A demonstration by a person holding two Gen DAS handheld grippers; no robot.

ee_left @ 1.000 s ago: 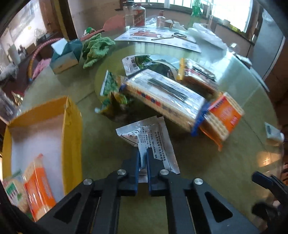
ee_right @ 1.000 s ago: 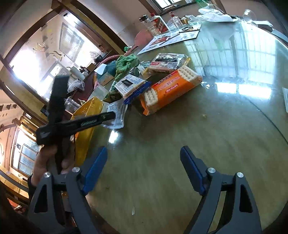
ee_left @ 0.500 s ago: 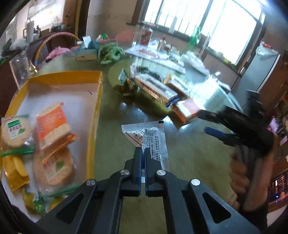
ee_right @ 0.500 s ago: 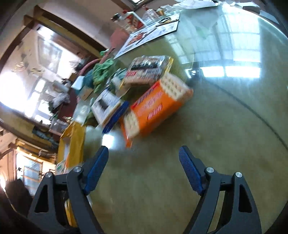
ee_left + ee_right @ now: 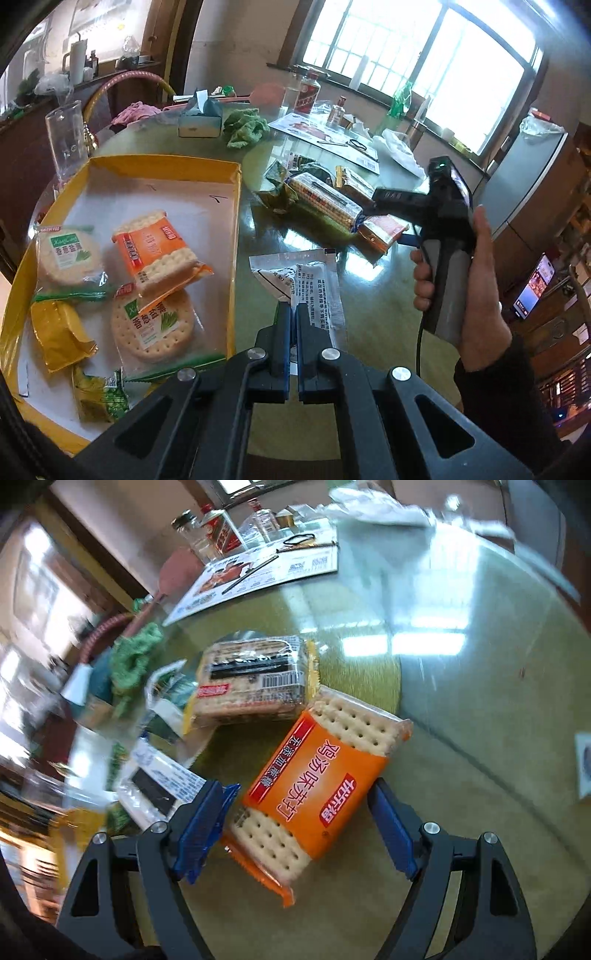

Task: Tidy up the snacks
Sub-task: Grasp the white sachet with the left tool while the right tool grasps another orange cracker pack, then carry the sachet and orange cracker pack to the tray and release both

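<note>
My left gripper is shut on a white printed sachet and holds it above the table, just right of a yellow tray that holds several cracker and biscuit packs. My right gripper is open, its blue pads on either side of an orange soda-cracker pack lying on the glass table. That pack also shows in the left wrist view, with the right gripper tool over it. More snack packs lie just behind.
A long cracker pack and green-wrapped snacks lie mid-table. A tissue box, green cloth, bottles, a glass and a printed sheet sit farther back.
My left gripper has swung left and back with the sachet, so the yellow tray now fills its view. My right gripper has moved in, bringing its open jaws around the orange cracker pack.
</note>
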